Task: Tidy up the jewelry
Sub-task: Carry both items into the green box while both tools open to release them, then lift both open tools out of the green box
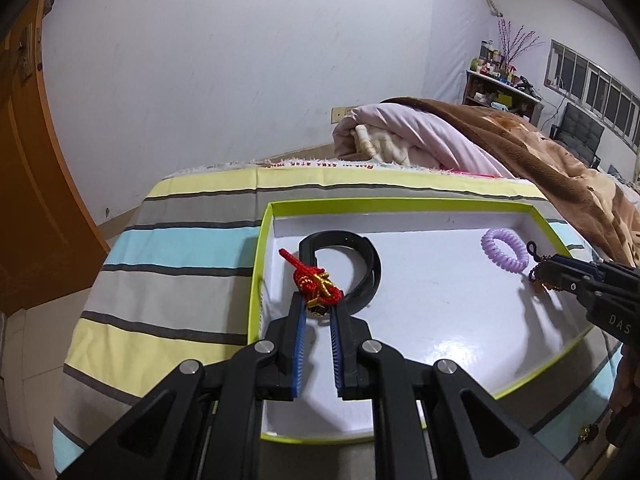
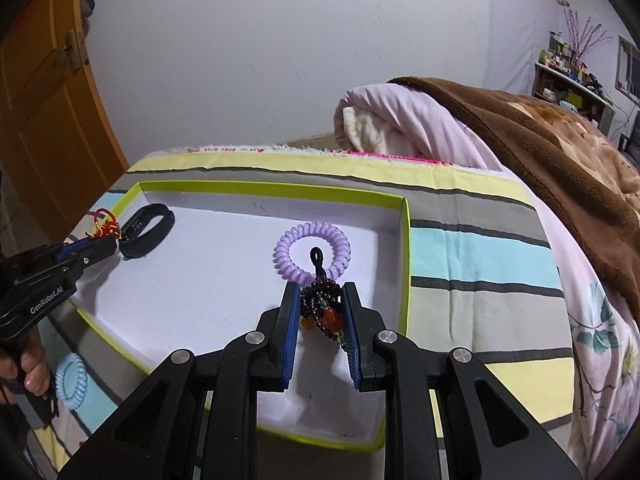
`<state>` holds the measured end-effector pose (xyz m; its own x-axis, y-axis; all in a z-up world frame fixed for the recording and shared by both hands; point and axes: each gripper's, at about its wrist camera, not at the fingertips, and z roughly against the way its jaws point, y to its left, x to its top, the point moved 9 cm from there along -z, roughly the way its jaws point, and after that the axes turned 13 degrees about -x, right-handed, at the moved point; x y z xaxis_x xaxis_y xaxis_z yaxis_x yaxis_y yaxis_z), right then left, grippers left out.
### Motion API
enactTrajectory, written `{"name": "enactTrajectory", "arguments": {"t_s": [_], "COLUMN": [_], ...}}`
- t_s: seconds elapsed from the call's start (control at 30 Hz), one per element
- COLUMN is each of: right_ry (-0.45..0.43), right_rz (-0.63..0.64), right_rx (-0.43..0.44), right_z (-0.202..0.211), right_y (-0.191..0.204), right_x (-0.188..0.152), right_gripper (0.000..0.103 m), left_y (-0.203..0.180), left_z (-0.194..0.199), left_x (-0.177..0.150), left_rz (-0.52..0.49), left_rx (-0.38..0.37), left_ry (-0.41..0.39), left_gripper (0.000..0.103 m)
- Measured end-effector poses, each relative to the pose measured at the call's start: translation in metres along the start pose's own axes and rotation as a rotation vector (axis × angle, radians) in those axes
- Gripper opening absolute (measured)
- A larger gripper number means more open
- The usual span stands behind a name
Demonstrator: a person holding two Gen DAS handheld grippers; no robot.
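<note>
The red knotted cord charm (image 1: 316, 285) sits pinched between the tips of the left gripper (image 1: 318, 304), held above the white floor of the green-rimmed tray (image 1: 400, 201). Its long axis runs straight out along the fingers, red tail pointing toward the tray's far wall, and the black band (image 1: 362, 264) lies just beyond it, near the tray's left wall. Over by the tray's right side, the right gripper (image 2: 320, 300) is closed nearly all the way on the dark beaded bracelet (image 2: 322, 306), whose black loop pokes forward over the purple coil hair tie (image 2: 312, 254). Both hands are loaded and low over the tray, so each release looks like a short drop. A blue coil tie (image 2: 71, 380) waits outside the tray's left rim, nearer the left hand.
</note>
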<state>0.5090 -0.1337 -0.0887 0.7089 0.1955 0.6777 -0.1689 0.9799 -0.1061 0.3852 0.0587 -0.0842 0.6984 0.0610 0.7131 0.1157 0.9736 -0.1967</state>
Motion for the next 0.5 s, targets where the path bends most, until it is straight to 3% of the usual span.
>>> {"name": "enactTrajectory", "arguments": {"t_s": [0.37, 0.5], "right_ry": [0.017, -0.001], "right_rz": [0.007, -0.001], "right_rx": [-0.030, -0.029], "right_z": [-0.0058, 0.0032], "right_y": [0.0015, 0.0005], "right_x": [-0.0006, -0.0006], "right_gripper": [0.026, 0.026], "left_y": [0.0007, -0.0013], "left_z": [-0.0036, 0.0029], "left_x": [0.0035, 0.0022], "left_rz": [0.005, 0.029], "left_rx": [-0.003, -0.045], "left_ry": [0.007, -0.001], "left_gripper": [0.013, 0.027]}}
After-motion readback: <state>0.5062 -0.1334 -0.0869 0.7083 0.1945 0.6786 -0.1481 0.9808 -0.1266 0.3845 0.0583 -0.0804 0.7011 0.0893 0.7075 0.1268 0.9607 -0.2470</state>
